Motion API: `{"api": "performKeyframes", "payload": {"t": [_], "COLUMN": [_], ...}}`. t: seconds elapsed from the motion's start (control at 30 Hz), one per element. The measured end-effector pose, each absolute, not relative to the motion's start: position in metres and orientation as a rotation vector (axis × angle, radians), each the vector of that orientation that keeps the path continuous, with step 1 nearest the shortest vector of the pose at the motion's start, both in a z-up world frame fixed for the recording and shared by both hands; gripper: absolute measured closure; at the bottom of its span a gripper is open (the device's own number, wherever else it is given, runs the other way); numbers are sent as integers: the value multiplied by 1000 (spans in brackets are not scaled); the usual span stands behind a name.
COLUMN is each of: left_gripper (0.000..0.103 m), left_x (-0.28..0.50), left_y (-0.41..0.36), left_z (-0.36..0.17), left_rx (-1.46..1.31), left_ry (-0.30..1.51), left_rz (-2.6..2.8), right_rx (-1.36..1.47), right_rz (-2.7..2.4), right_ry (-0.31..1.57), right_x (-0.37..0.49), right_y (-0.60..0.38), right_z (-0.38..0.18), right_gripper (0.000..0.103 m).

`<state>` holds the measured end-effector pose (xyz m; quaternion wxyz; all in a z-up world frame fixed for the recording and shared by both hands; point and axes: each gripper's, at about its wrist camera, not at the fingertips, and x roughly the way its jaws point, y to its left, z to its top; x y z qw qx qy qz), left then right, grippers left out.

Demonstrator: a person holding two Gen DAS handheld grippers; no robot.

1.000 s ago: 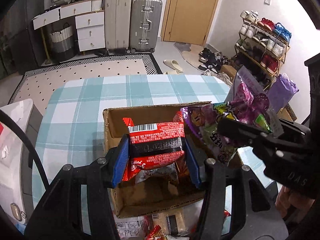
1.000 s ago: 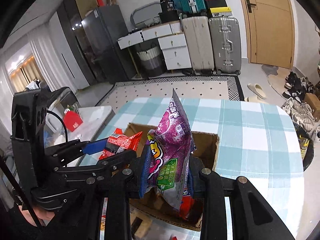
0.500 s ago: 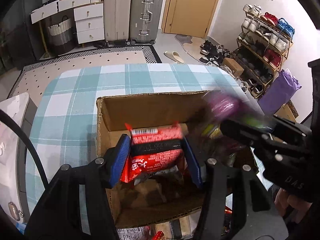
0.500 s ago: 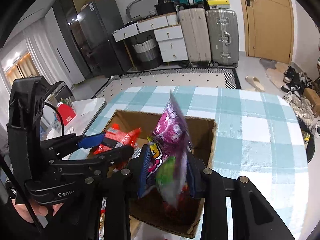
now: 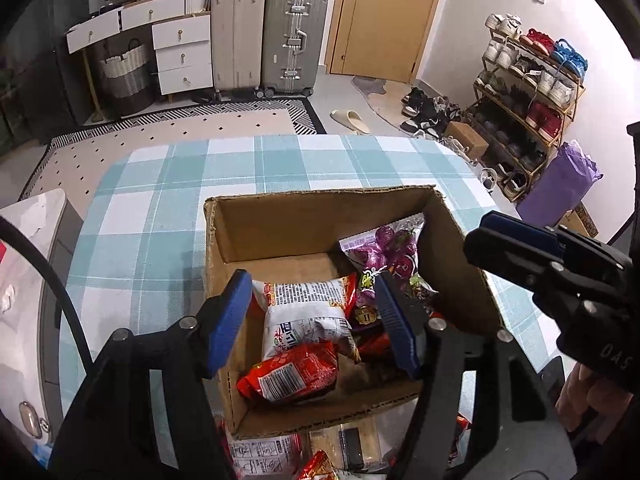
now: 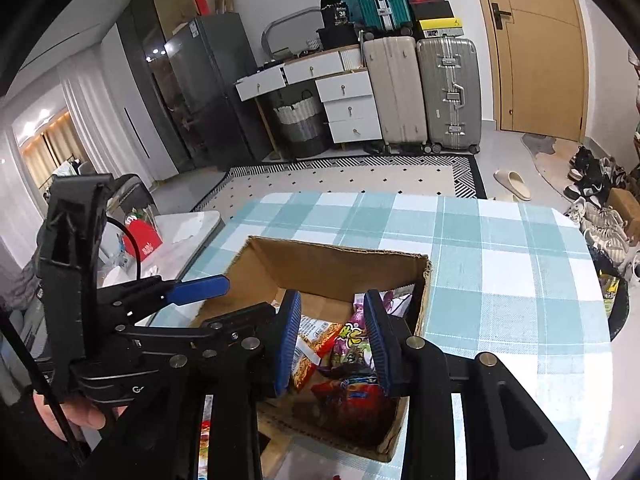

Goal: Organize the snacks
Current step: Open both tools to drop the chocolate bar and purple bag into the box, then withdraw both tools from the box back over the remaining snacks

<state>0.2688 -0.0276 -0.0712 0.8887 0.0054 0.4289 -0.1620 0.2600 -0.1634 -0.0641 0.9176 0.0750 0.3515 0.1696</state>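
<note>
An open cardboard box (image 5: 320,216) stands on the teal checked tablecloth (image 5: 168,216). Inside it lie a white-and-red snack packet (image 5: 306,314), a red packet (image 5: 288,376) and a purple candy bag (image 5: 382,246). My left gripper (image 5: 313,320) hovers over the box's near half. Its jaws are opening, and the packets lie loose below them, clear of the pads. My right gripper (image 6: 333,344) hangs over the box (image 6: 332,264) with its pads apart and nothing pressed between them. The purple bag (image 6: 352,344) rests beneath it.
More snack packets (image 5: 264,456) lie on the table by the box's near wall. A white side table (image 5: 28,240) stands at the left. Beyond the table are a patterned rug, suitcases (image 5: 294,40), drawers and a shoe rack (image 5: 528,92).
The left gripper let go of its red packet and its jaws widened. The right gripper released the purple bag. Both packets now lie in the box.
</note>
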Motion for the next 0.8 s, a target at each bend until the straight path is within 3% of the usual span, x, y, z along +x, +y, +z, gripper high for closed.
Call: {"api": "performKeyframes", "payload": {"t": [0.1,0.17,0.33,0.47,0.53,0.8], "left_gripper": [40,32,31,25,24,24], "left_x": [259,251,230,210,198,144], "left_y": [-26,-24,-18,-10,-6,8], "left_z": [-63,-56,-39,-27,-20,-2], "left_rx": [25,29,36,23,14,5], "left_ry": [865,843,803,768,748,663], "left_rz": [-332,-330,-318,-322,-327,-337], "right_rx": [160,160,168,173,173,212], "right_rz": [354,354,360,368,368,388], "right_ry": [714,703,655,615,591,499], "right_x": [254,248,228,209,197,141], "right_y": [-164,-164,-166,-167,-168,-170], "right_z": [-59,-54,-38,-26,-22,-18], "right_gripper": [70,69,61,50,49,25]}}
